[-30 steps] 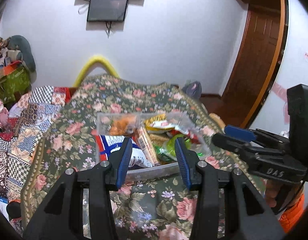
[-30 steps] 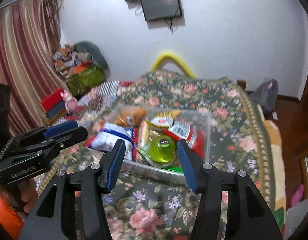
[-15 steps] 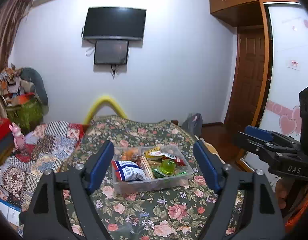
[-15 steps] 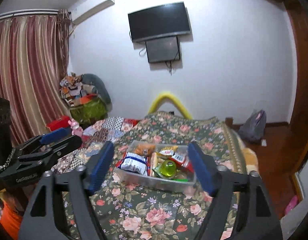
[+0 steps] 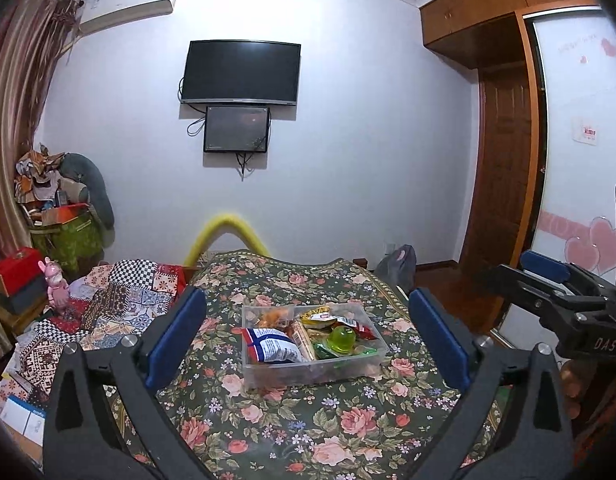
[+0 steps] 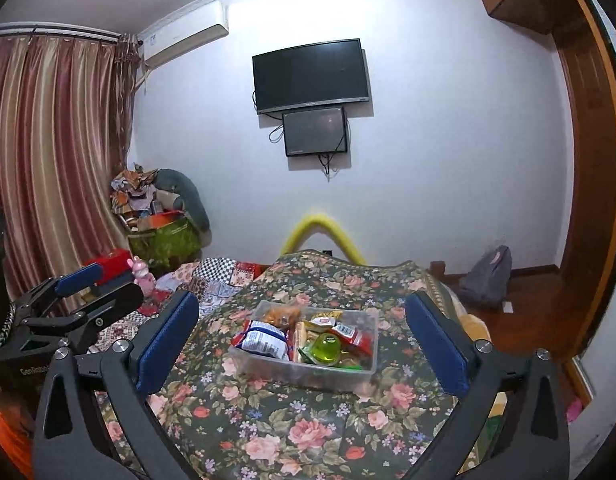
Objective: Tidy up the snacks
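A clear plastic bin [image 5: 308,372] stands on the floral cloth [image 5: 308,432]. It holds a blue-and-white bag [image 5: 269,344], a green jelly cup [image 5: 342,338], a red packet [image 5: 358,328] and an orange snack [image 5: 275,314]. My left gripper [image 5: 306,299] hovers well back from the bin, jaws opening wide with nothing between them. My right gripper [image 6: 300,299] does the same beside it, facing the bin [image 6: 299,372] and its jelly cup [image 6: 327,347]. In each wrist view the other gripper shows at the edge, the right gripper [image 5: 548,276] and the left gripper [image 6: 95,288].
A patchwork quilt [image 5: 119,296] lies left of the floral cloth. A yellow foam arc [image 5: 227,228] rises behind it. A grey backpack [image 6: 488,276] sits on the floor at the right. A cluttered pile [image 6: 159,216] fills the left corner.
Both grippers drew back and up from the bin, which now looks smaller and farther off. Both pairs of jaws spread from narrow to wide. The bin stayed put.
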`<state>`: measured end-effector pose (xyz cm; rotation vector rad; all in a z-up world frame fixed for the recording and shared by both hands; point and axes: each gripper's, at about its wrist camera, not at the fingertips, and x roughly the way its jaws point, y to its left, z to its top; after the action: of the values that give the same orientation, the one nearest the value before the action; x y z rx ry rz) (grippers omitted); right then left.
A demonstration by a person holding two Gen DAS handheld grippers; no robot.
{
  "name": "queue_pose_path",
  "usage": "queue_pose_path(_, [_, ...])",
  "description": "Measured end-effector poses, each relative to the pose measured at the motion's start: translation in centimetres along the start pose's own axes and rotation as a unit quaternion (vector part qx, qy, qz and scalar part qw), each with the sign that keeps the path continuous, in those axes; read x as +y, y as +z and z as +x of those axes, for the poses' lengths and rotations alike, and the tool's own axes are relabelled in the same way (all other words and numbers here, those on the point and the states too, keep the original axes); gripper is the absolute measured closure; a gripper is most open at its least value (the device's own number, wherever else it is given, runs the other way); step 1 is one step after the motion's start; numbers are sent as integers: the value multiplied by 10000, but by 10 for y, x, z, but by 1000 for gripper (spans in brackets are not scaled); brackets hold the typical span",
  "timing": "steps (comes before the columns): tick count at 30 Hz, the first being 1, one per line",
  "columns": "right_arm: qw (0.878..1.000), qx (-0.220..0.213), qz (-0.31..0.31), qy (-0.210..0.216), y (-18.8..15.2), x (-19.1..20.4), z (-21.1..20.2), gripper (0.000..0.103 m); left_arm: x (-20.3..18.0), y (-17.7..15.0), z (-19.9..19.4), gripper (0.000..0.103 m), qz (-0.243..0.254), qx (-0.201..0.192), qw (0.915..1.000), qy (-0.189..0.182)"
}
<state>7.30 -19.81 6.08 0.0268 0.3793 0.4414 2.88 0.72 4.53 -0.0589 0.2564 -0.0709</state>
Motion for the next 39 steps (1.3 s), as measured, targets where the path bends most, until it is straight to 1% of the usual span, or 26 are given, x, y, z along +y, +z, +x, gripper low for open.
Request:
queue_pose_path(6, [10000, -28, -26, 28, -6, 4, -10, 0, -1, 0, -5, 0, 1, -10, 10000, -26])
queue_pose_path(39, [9999, 2, -54, -94, -10, 6, -15, 0, -4, -7, -5, 0, 71, 54, 9999, -96])
